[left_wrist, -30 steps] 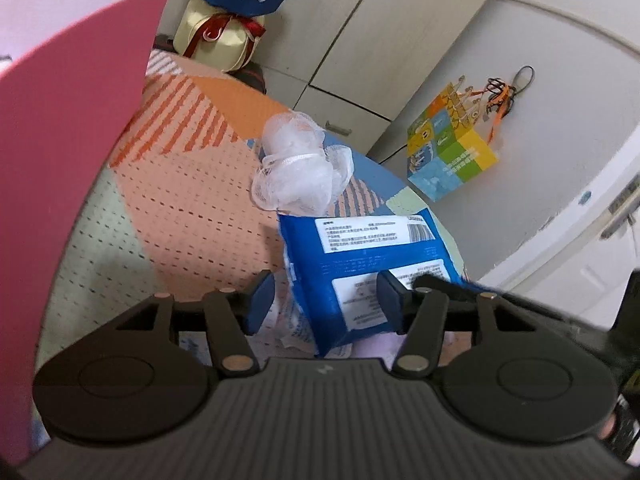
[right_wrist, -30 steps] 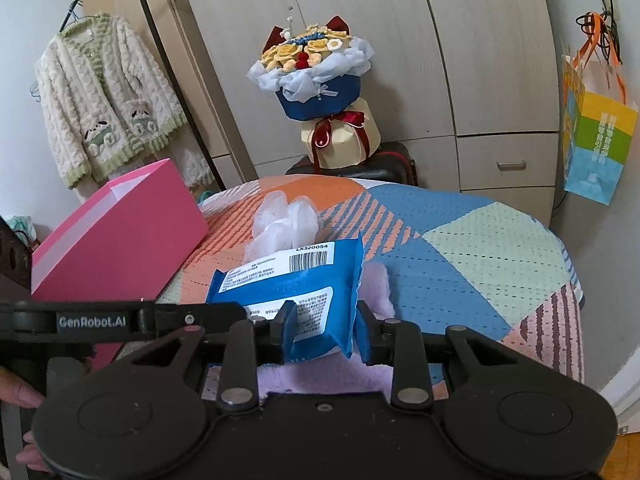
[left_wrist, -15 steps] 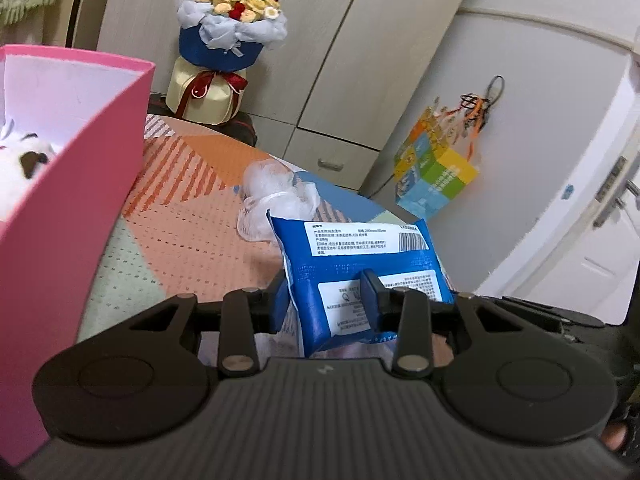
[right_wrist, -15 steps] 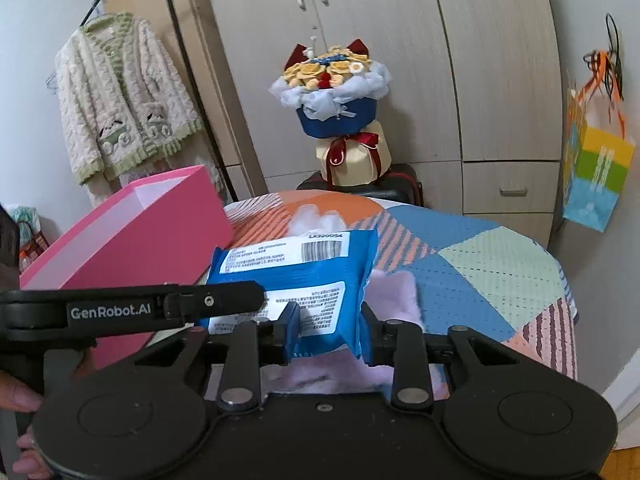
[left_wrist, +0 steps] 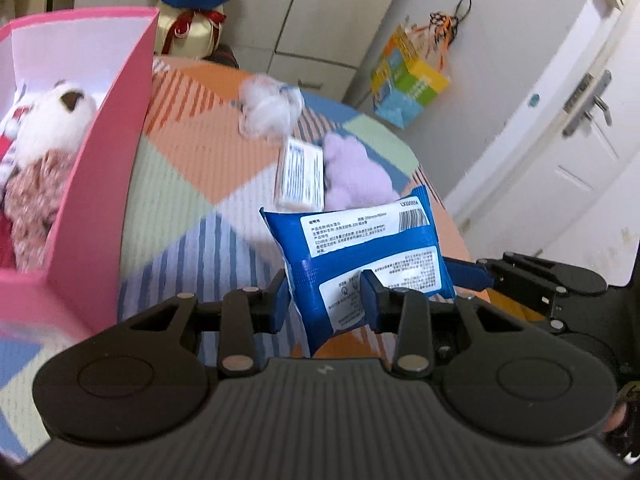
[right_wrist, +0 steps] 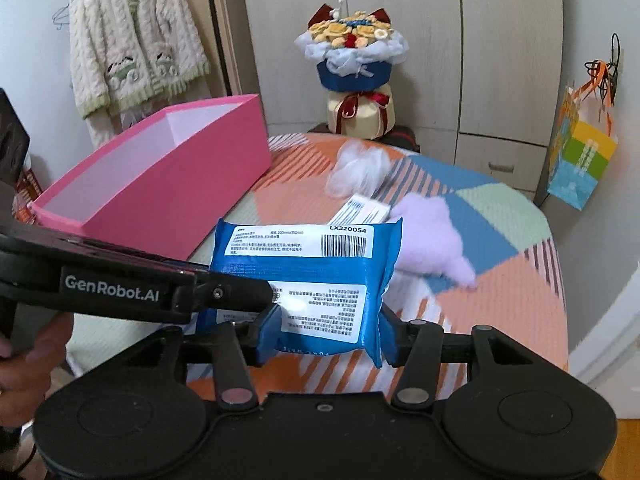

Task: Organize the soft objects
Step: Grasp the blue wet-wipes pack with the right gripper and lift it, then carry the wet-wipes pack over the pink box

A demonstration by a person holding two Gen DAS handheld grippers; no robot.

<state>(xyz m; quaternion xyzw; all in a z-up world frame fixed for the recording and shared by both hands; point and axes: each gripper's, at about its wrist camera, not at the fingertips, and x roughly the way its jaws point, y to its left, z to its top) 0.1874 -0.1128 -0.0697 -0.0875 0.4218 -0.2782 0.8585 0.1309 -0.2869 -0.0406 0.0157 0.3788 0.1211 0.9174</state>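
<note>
A blue wet-wipes pack (left_wrist: 360, 256) is held above the patchwork table by both grippers. My left gripper (left_wrist: 326, 300) is shut on its lower left part. My right gripper (right_wrist: 326, 332) is shut on its lower edge; the pack also shows in the right wrist view (right_wrist: 316, 264). The open pink box (left_wrist: 116, 184) stands to the left, with a brown and white plush toy (left_wrist: 44, 148) inside. On the table lie a lilac fluffy cloth (right_wrist: 432, 232), a small white packet (left_wrist: 300, 176) and a white mesh puff (right_wrist: 360, 168).
A flower bouquet (right_wrist: 352, 76) stands behind the table by the wardrobe. A colourful paper bag (right_wrist: 580, 164) hangs on the right wall. A knitted cardigan (right_wrist: 132, 40) hangs at the back left. The table edge (right_wrist: 560, 280) curves off on the right.
Both grippers have lifted the blue pack up and back from the table. The lilac cloth and white packet under it are now uncovered. The pink box's inside has come into the left view.
</note>
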